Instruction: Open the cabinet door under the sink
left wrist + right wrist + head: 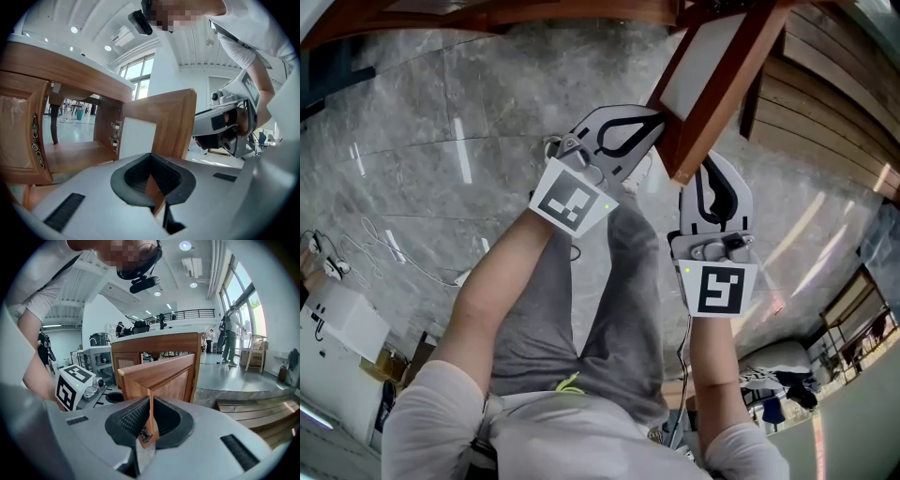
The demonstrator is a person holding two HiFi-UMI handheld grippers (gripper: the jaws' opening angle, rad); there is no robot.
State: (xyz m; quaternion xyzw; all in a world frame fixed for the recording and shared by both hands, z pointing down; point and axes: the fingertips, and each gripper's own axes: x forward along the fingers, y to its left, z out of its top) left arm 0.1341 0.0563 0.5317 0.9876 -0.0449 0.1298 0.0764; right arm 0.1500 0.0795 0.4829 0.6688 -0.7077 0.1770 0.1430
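Left gripper [152, 185] and right gripper [149, 420], jaws each tight on the cabinet door [712, 66], its handle [143, 433] perhaps half-hidden between.

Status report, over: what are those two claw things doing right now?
Left gripper shut on cabinet door edge. Right gripper shut on same door. Door stands well open, cabinet interior showing. Nothing seen blocking it.

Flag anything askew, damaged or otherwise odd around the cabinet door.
Nothing looks damaged or spilled. The cabinet door stands open, and it looks intact. The one unusual thing is that both the left gripper and the right gripper are shut on that one door's edge.
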